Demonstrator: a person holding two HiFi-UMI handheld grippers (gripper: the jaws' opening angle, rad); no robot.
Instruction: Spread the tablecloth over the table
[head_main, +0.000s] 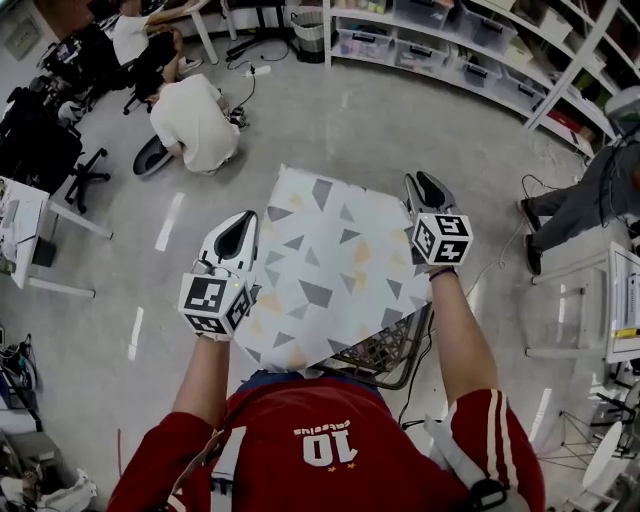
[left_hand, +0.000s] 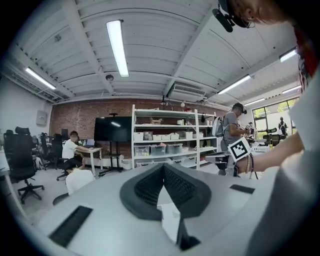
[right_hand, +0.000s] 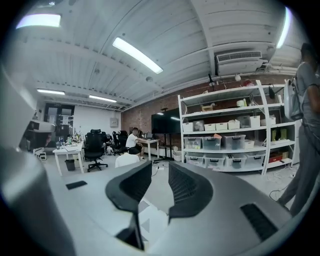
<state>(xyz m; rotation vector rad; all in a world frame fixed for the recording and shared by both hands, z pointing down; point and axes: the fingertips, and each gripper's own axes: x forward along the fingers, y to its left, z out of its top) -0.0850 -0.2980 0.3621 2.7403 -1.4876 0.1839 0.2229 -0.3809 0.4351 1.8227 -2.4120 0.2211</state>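
The tablecloth (head_main: 325, 270), white with grey and yellow triangles, hangs spread in the air between my two grippers. My left gripper (head_main: 238, 232) holds its left edge. In the left gripper view its jaw tips (left_hand: 163, 170) meet, with cloth (left_hand: 170, 217) pinched low between them. My right gripper (head_main: 428, 188) is at the cloth's far right corner. In the right gripper view its tips (right_hand: 160, 172) stand a little apart, and a fold of cloth (right_hand: 152, 220) sits deep between the jaws. The wire-framed table (head_main: 385, 352) shows under the cloth's near right edge; the rest of it is hidden.
A person in a white shirt (head_main: 195, 120) crouches on the floor ahead to the left. Shelving with storage boxes (head_main: 470, 50) runs along the back right. Another person (head_main: 590, 200) stands at the right. White desks stand at the left (head_main: 30, 225) and right (head_main: 625, 300).
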